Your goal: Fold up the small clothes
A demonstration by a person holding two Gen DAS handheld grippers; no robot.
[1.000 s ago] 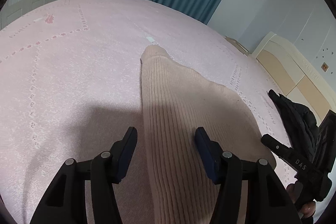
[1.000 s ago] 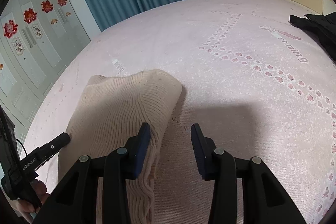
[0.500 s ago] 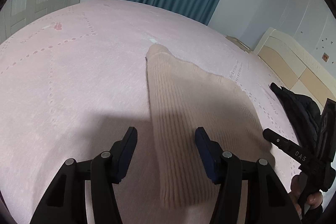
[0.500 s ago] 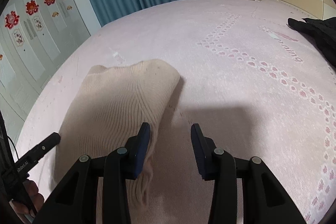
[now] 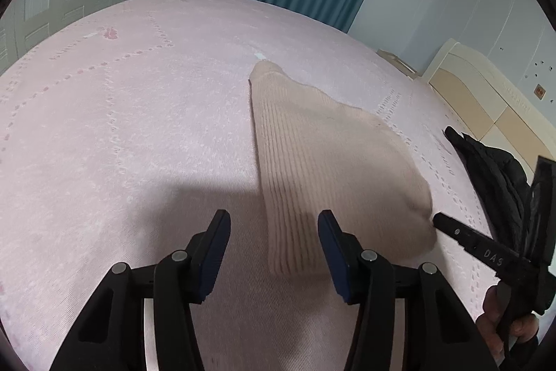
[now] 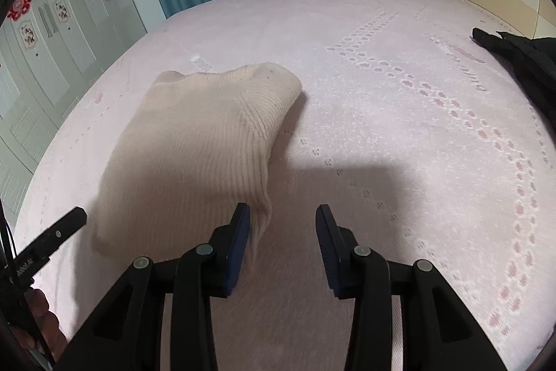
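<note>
Beige knit garment (image 5: 323,162) folded on bed (image 5: 121,127); left gripper (image 5: 274,249) jaws just narrowed, both released, right gripper (image 6: 283,239) at garment's 5 o'clock. Regrip near hem squarely.

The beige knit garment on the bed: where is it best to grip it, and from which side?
Probably the near ribbed hem corner of the beige knit garment, coming from the near side: that edge lifts slightly beside the open right tongs.

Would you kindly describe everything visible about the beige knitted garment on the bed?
The beige knitted garment is ribbed, soft-looking knitwear, folded into a compact, roughly rectangular bundle with rounded corners. It lies flat on the pink bedspread, partly in shadow at its near end. Only the bedspread touches it; neither gripper holds it.
</note>
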